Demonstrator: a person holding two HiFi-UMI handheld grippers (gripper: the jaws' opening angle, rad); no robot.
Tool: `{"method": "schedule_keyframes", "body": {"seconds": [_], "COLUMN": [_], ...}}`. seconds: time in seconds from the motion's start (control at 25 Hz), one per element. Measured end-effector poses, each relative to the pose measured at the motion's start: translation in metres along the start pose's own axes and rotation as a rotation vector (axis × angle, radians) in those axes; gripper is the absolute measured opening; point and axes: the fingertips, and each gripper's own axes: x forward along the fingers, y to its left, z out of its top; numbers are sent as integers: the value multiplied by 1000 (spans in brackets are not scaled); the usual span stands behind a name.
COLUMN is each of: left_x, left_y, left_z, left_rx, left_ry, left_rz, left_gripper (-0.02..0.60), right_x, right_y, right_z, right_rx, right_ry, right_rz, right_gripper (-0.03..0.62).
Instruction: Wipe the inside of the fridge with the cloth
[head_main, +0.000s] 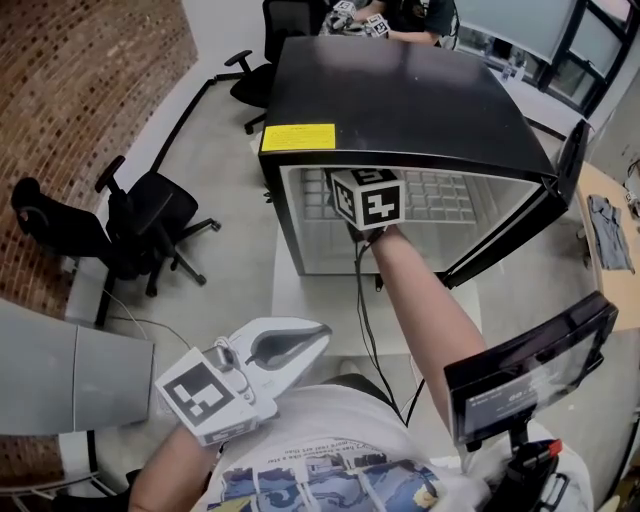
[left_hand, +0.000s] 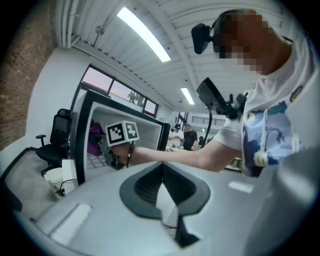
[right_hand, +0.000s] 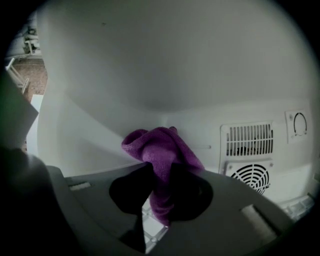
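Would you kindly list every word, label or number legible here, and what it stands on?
No text is legible.
Yellow label on the fridge top: print too small.
Black screen at lower right: pale lines, blurred.
Shirt print: illegible.
Left gripper and right gripper cubes: square markers only, no words.

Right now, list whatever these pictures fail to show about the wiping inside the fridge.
- Right gripper view: whether the cloth touches the back wall cannot be told. The fridge floor is mostly covered by the right tool.
- Head view: the cloth and the tool's jaws are hidden behind the marker cube and under the top of the fridge.
- Head view: the print on the yellow label is too small to read.
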Motion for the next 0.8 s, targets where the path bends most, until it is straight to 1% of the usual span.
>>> {"method": "schedule_keyframes", "body": {"seconds": [0.12, 0.2, 0.28, 0.36, 0.52, 0.56, 0.68, 0.8], "left_x": [15, 21, 23, 24, 26, 27, 26, 25], "left_y": [-6, -6, -7, -7, -8, -8, -3, -1], "left_z": [6, 9, 10, 8, 8, 8, -3, -5], "left_rx": [-5, 1, 7, 9, -12, -14, 15, 10], "left_ry": [-1, -3, -6, -5, -9, -8, 0, 7], "left_rz": [-60, -75, -81, -79, -73, -74, -60, -46], "left_gripper": [5, 5, 5, 5, 5, 5, 5, 5], "right_x": [-2, -3, -5, -3, 11, 14, 19, 14], "right_y": [4, 11, 13, 7, 0, 1, 6, 15], "right_z": [1, 4, 6, 6, -3, -6, -10, -9], "right_rx": [10, 9, 1, -4, -27, -26, 7, 11], "right_ry": [-5, -16, -28, -25, 31, 44, 54, 44], "right_rz": [37, 75, 90, 69, 27, 32, 73, 111], "right_gripper": [80, 80, 80, 80, 80, 80, 80, 80]}}
